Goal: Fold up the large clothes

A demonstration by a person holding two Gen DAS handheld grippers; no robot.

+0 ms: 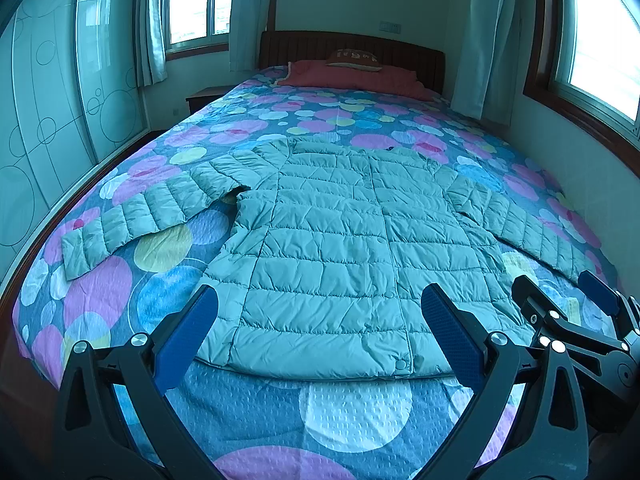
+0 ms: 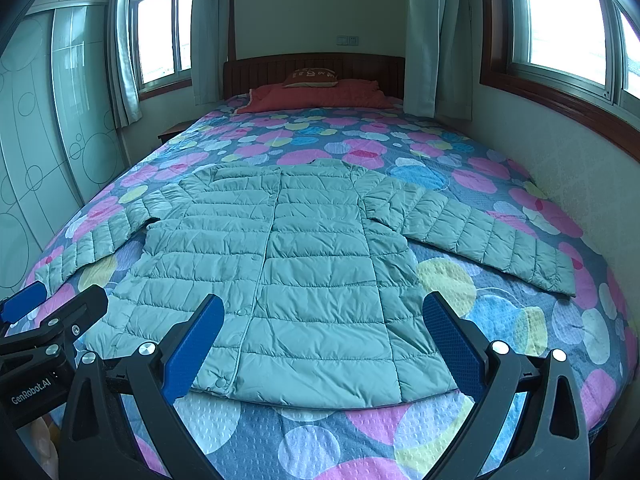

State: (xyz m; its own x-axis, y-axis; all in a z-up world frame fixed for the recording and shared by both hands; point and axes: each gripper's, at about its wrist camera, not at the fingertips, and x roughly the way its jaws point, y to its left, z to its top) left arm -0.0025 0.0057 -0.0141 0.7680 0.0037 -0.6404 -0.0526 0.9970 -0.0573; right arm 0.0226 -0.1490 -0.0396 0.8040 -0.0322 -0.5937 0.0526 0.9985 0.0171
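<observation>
A light green quilted puffer jacket (image 1: 332,240) lies flat and face up on the bed, hem toward me, both sleeves spread out to the sides. It also shows in the right wrist view (image 2: 288,264). My left gripper (image 1: 320,312) is open and empty, hovering above the jacket's hem. My right gripper (image 2: 324,320) is open and empty, also above the hem. The right gripper also shows at the right edge of the left wrist view (image 1: 560,292), and the left gripper at the left edge of the right wrist view (image 2: 56,300).
The bed (image 1: 352,408) has a bedspread with coloured circles. A red pillow (image 1: 352,76) and small cushion (image 1: 354,58) lie by the headboard. A wardrobe (image 1: 52,120) stands left, a wall with window (image 2: 560,152) right, a nightstand (image 1: 202,96) at far left.
</observation>
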